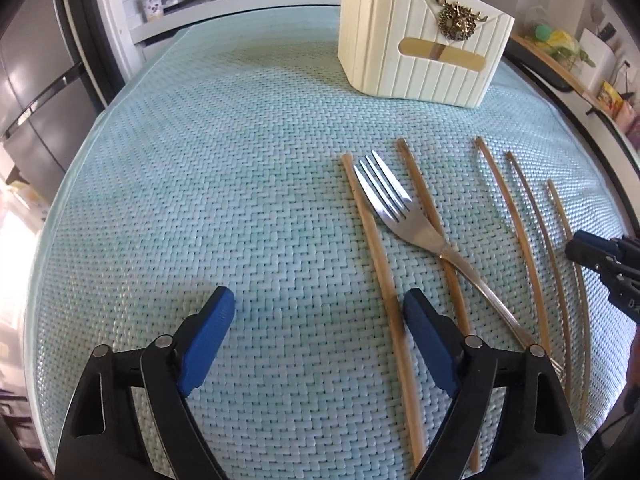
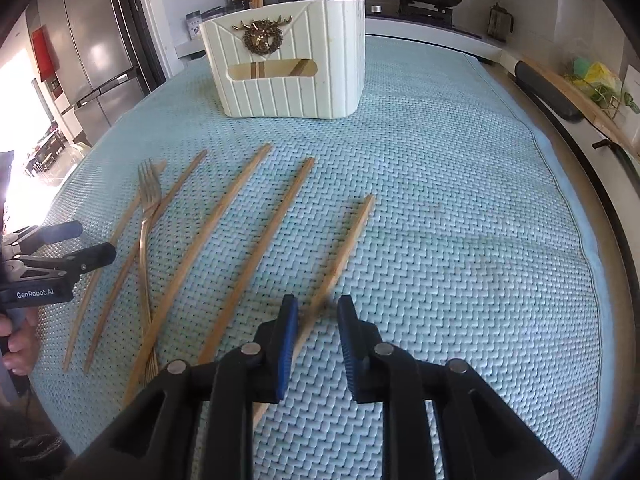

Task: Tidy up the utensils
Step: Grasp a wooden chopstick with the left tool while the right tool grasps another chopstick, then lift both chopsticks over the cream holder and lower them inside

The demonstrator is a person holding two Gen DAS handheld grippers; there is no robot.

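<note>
Holding chopsticks — cream utensil holder [image 2: 288, 64]

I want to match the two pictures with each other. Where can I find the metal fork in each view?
Left wrist view: the fork lies right of centre, tines pointing away, its handle crossing a chopstick.
Right wrist view: the fork lies at the left, among the chopsticks, near the left gripper.
Shared landmark: the cream utensil holder with its gold deer emblem.
</note>
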